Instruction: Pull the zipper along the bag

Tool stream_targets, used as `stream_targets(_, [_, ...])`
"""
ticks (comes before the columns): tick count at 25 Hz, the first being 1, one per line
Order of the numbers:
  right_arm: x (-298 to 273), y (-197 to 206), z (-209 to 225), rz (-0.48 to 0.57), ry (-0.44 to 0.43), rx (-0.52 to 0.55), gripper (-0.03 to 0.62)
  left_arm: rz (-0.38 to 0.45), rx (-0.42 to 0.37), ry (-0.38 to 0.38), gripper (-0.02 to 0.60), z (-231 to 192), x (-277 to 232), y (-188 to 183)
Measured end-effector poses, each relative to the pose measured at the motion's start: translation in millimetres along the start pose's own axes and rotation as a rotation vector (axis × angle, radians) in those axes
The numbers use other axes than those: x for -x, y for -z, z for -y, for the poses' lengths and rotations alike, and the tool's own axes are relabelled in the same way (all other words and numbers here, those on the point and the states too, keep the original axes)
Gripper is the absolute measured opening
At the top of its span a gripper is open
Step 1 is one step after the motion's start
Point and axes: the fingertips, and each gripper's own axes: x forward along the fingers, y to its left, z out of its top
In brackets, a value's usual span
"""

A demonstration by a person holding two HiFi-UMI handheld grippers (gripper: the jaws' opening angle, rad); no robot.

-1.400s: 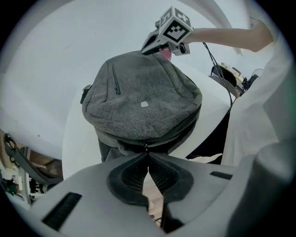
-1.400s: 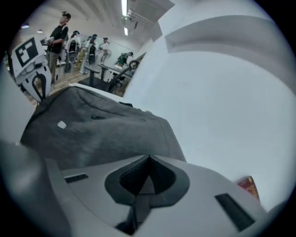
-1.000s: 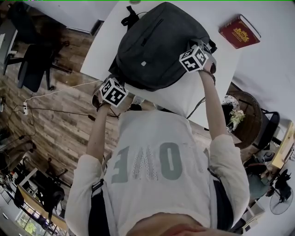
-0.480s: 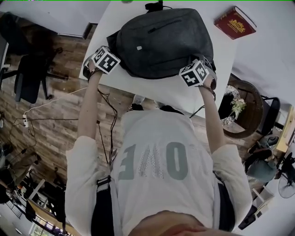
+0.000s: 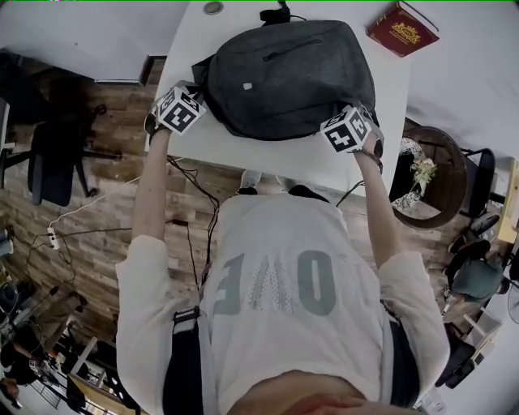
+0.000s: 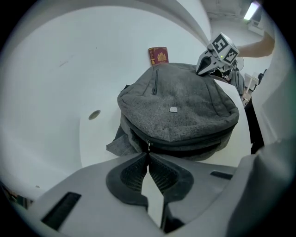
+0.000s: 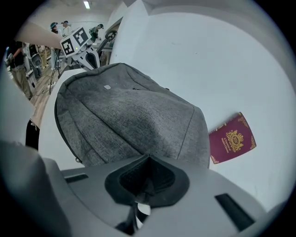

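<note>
**Zipper pull pinched at the bag's left flank, opposite corner braced**

Nearest the viewer, a person is leaning over the near edge of the white table (image 5: 268, 156) with both arms reaching forward. The left gripper (image 6: 148, 156) is pressing its jaws fully together on the small zipper pull (image 6: 148, 146), which is sitting at the near-left flank of the grey bag (image 5: 284, 77). The right gripper (image 7: 147, 159) is clenching a dark fold or strap at the bag's near-right corner; which part it is cannot be told.

To do this step well, the left hand should probably be drawing the pull low and in line with the zipper track (image 6: 194, 144), turning with the curve instead of tugging outward. The tab is small and could be slipping out of the pads. The right gripper should be holding the fabric taut against the pull, since the bag is resting on a smooth top and may be sliding.

As for room, the left gripper is working right at the table's left edge, with only floor beyond it. The bag is lying close to the near edge and filling most of the table's width. Farther off, a round cable hole (image 5: 212, 7) is sitting beyond the bag's left side. A red booklet (image 5: 401, 28) is lying well apart at the far right, clear of the zipper's path.
</note>
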Motion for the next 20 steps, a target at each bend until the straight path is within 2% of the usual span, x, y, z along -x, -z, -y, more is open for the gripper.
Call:
stream_targets(6, [-2.8, 0.0, -0.5, -0.020, 0.014, 0.021, 0.025, 0.045, 0.041, 0.047, 0.031, -1.0, -5.2, -2.7])
stream_targets(9, [0.1, -3.0, 0.2, -0.029, 0.020, 0.066, 0.025, 0.050, 0.045, 0.036, 0.029, -1.3, -2.3, -3.4])
stream_targets(10, [6.7, -10.3, -5.9, -0.001, -0.011, 0.082, 0.025, 0.052, 0.026, 0.019, 0.029, -0.6, 0.6, -3.3])
stream_targets(11, [16.5, -23.6, -19.3, 0.062, -0.078, 0.084, 0.025, 0.056, 0.007, -0.003, 0.028, 0.2, 4.1, -3.7])
stream_targets(13, [36.3, -62.8, -66.2, 0.239, -0.283, 0.060, 0.025, 0.059, -0.024, -0.047, 0.028, 0.4, 11.2, -4.3])
stream_targets(15, [37.8, -89.6, -118.5, 0.319, -0.445, 0.083, 0.025, 0.051, -0.029, -0.066, 0.028, 1.3, 17.6, -4.9])
stream_targets(16, [31.3, -93.6, -135.8, 0.314, -0.463, 0.126, 0.025, 0.050, -0.021, -0.061, 0.028, 2.9, 20.3, -6.2])
stream_targets(18, [20.4, -93.5, -147.5, 0.306, -0.409, 0.218, 0.025, 0.047, -0.012, -0.042, 0.028, 6.2, 24.8, -9.6])
stream_targets(20, [19.3, -93.6, -147.4, 0.341, -0.371, 0.243, 0.025, 0.025, -0.037, -0.027, 0.026, 7.9, 28.8, -10.0])
